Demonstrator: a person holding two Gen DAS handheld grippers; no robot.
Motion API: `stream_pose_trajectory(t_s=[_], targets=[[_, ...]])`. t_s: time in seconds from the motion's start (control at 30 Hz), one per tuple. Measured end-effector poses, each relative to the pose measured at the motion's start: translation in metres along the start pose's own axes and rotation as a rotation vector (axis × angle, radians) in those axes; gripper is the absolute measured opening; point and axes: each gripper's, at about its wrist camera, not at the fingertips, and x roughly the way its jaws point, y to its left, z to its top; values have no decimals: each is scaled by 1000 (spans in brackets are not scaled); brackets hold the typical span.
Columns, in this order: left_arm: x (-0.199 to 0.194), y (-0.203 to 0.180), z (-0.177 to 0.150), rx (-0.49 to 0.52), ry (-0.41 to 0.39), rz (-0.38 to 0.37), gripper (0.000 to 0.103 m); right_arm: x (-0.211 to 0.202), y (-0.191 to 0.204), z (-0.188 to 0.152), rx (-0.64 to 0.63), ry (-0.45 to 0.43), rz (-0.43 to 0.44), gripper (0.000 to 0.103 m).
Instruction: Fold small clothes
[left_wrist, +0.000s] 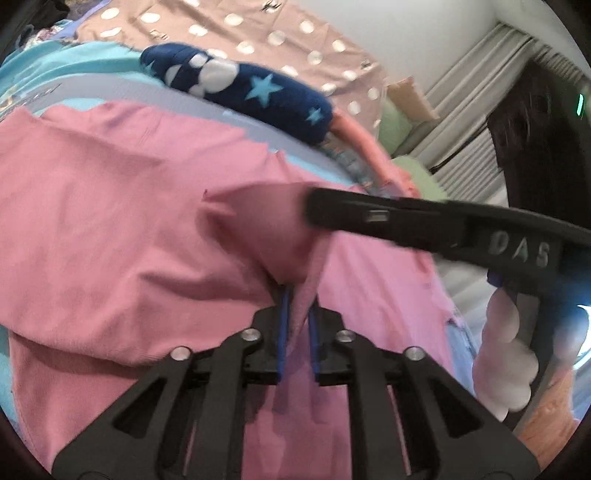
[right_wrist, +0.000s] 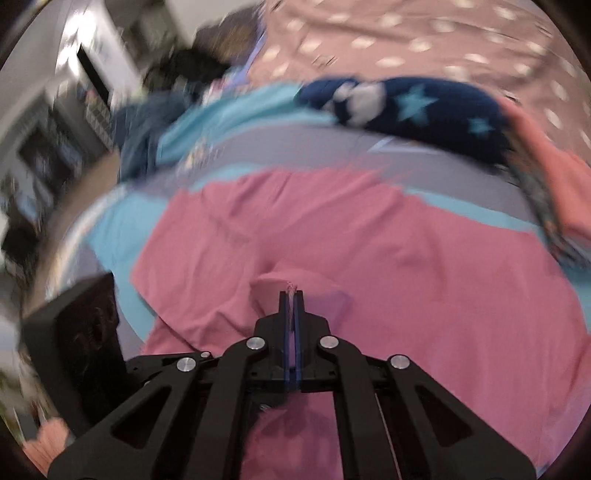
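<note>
A dotted mauve bedspread fills the far part of the scene, with a turquoise and grey cloth spread over it. On that cloth lies the pink garment, the largest of the small clothes, taking up the near middle of both views. Beyond it, at the far edge, sits a rolled navy piece with pale stars, and to its right a coral garment. The right gripper is closed tight on a raised fold of the pink garment, a sliver of cloth showing between its blue pads. The left gripper stands narrow, with a strip of the same pink fabric running between its fingers.
</note>
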Motion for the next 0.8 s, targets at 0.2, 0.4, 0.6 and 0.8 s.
stream_pose_trajectory(t_s=[0.2, 0.4, 0.6, 0.8], targets=[[-10, -20, -1, 94, -44, -42, 54, -60, -73, -67, 255, -146, -7, 2], [-17, -34, -5, 157, -47, -43, 59, -62, -118, -120, 384, -75, -5, 7], [-34, -32, -1, 167, -76, 7, 58, -74, -131, -99, 408, -146, 39, 39], [-80, -7, 17, 151, -253, 154, 59, -29, -123, -65, 305, -59, -68, 40]])
